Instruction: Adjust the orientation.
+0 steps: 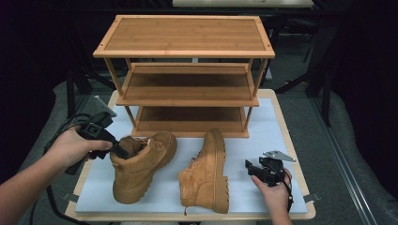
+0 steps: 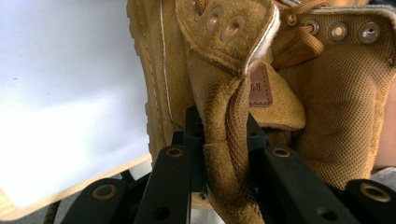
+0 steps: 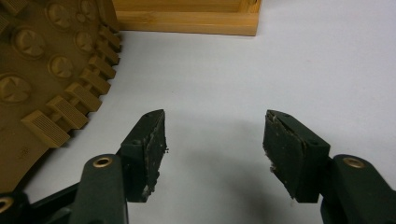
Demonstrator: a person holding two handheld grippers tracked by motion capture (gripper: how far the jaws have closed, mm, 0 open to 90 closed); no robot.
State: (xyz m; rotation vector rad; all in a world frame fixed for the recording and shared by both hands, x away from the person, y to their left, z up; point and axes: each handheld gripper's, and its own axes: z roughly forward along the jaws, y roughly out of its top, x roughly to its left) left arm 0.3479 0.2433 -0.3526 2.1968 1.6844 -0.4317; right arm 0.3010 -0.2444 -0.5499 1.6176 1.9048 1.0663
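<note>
Your left gripper (image 1: 117, 149) pinches the ankle collar of the tan suede lace-up boot (image 1: 141, 165) near the white tabletop's (image 1: 263, 126) left edge; your right gripper (image 1: 253, 168) hangs spread, holding nothing, beside the second tan boot (image 1: 206, 173) near the front edge.

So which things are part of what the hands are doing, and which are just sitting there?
In the job:
- left gripper, shut on the collar of the left boot
- right gripper, open, beside the right boot lying on its side
- wooden shoe rack, likely where the boots go

Just there:
- white mat
- table's wooden edge
</note>
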